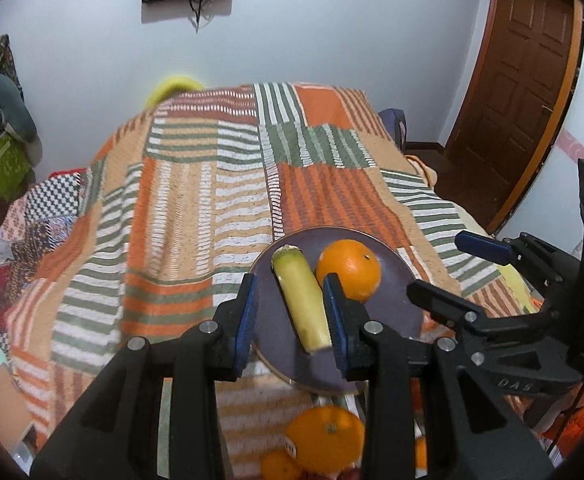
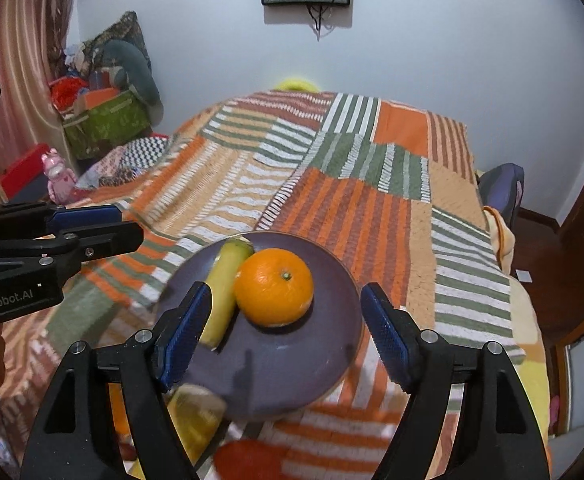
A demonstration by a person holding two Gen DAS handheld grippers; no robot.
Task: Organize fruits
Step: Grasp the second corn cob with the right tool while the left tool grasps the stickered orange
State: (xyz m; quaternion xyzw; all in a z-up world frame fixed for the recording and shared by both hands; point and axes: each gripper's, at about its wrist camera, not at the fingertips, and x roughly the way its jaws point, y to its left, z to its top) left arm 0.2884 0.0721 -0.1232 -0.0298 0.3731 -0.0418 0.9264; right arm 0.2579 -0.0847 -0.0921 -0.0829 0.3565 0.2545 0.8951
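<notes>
While orange (image 2: pixel 274 287) sits on plate (image 2: pixel 292 380), both grippers gape.

- Bed (image 2: pixel 331 184) covered by patchwork blanket (image 1: pixel 196 200) striped orange, green, white and tan.
- On blanket near front edge: 1 round purple plate (image 2: pixel 284 376).
- Beyond far edge, partly hidden: something yellow (image 1: pixel 174 86).

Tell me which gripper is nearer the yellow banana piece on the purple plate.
Left. The left gripper has its open fingers either side of the yellow banana piece on the purple plate. The right gripper, also open, sits nearer the round orange.
</notes>
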